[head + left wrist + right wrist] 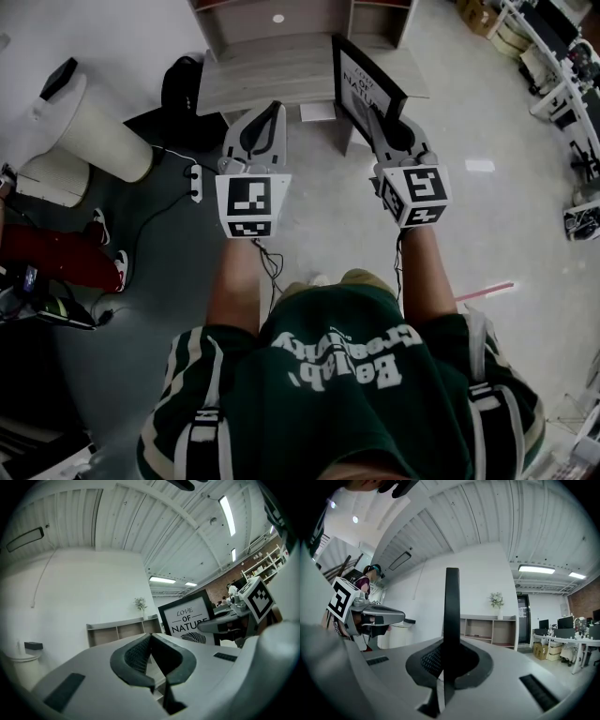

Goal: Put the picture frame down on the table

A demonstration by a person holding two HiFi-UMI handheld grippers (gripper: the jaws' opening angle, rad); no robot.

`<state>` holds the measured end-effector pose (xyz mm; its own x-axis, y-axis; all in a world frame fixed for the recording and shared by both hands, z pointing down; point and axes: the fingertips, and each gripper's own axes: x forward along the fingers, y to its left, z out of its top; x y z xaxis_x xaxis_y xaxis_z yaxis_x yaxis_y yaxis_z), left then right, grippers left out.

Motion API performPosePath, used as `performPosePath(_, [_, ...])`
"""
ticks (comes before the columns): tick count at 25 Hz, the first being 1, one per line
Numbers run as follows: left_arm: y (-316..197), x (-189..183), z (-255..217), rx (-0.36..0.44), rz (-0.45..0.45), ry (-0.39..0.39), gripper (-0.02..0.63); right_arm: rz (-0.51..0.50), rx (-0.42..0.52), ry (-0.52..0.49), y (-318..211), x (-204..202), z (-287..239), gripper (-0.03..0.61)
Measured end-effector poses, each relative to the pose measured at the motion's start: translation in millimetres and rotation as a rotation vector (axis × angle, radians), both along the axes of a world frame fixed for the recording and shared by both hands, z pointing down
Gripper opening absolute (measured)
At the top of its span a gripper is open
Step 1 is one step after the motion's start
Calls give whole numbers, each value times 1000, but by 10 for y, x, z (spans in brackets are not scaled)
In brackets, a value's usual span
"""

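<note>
My right gripper (373, 116) is shut on a black picture frame (364, 86) with a white "LOVE OF NATURE" print, held upright over the right end of a light wooden table (267, 75). In the right gripper view the picture frame (451, 602) shows edge-on as a dark vertical bar between the pads, with the right gripper (448, 644) clamped on its lower part. My left gripper (274, 111) is shut with nothing in it, level beside the right one. From the left gripper (151, 637) view, the picture frame (186, 619) faces the camera.
A low open shelf unit (281, 19) stands behind the table. To the left on the floor are a cream cylindrical bin (94, 131), a black bag (178, 82) and cables (159, 202). Desks and boxes (553, 56) line the far right.
</note>
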<state>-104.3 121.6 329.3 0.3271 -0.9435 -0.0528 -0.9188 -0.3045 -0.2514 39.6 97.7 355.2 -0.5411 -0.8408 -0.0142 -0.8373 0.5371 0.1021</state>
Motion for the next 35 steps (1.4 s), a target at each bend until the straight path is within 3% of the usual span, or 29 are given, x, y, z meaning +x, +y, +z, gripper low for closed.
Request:
performPosePath(11, [-718,-65,-68,9,-16,-1,18,-25,-13,1,-722,-69,22,40])
performPosePath(35, [-3098,38,-386,50,-103,-13,19,-188,-15,-42,-3323,-80,-343,40])
